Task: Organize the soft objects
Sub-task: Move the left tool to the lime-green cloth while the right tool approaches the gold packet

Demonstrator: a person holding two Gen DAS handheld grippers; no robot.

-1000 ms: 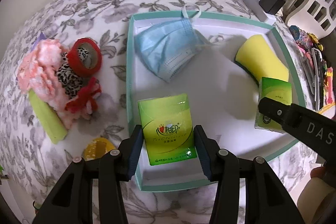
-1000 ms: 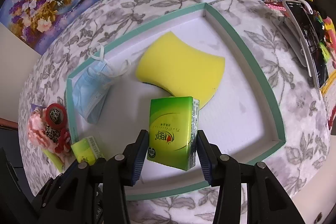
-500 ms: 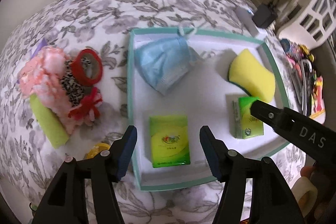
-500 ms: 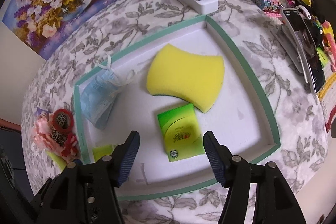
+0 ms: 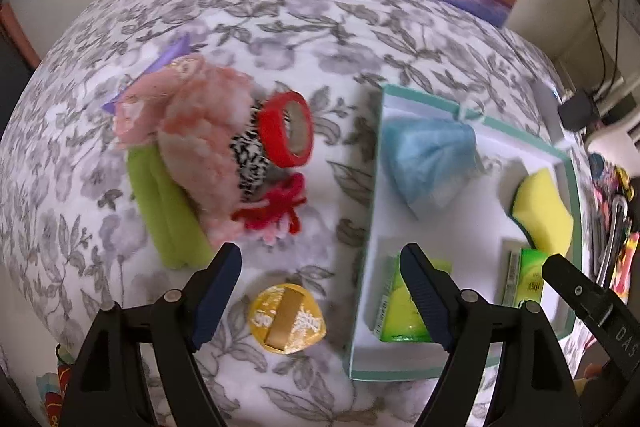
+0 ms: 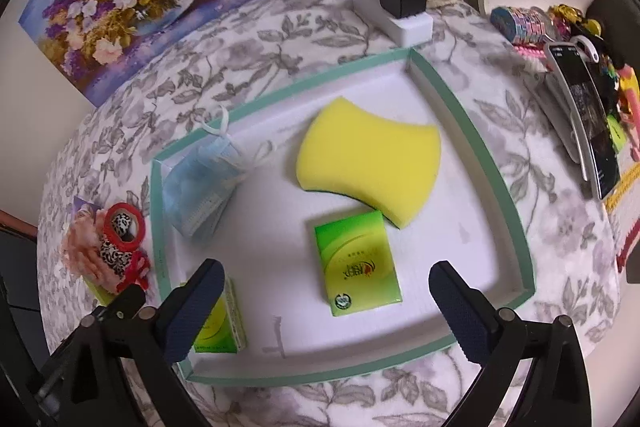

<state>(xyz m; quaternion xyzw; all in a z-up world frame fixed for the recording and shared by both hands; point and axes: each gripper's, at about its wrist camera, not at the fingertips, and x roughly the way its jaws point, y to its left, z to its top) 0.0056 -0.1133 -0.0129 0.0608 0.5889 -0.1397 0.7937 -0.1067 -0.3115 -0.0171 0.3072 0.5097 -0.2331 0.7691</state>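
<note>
Left wrist view: the left gripper point(image 5: 320, 287) hangs with its fingers spread wide and nothing between them, above the floral-patterned bedspread point(image 5: 280, 19). Below the gap lies a round gold foil-wrapped puck point(image 5: 287, 319). Beyond it sits a heap of soft things: a fluffy pink knitted bundle point(image 5: 192, 131), a rolled lime-green cloth point(image 5: 166, 211), a red tape roll point(image 5: 286, 135), a leopard-print fabric band point(image 5: 250, 163) and a red yarn tassel point(image 5: 276, 211). To the right, the shallow white tray with a teal rim point(image 5: 376, 187) holds a crumpled blue face mask point(image 5: 428, 159), a yellow curved sponge point(image 5: 544, 207) and two green tissue packs, the nearer point(image 5: 400, 315) by the tray's left edge.

Right wrist view: the right gripper point(image 6: 326, 311) is likewise spread and empty, above the second green tissue pack point(image 6: 358, 263), which lies flat near the tray's front edge, touching the sponge.

The next pick is probably from the heap. To do it well, descend centred on one item, since they are tangled, and close gently on its bulk so neighbours do not drag along.
</note>
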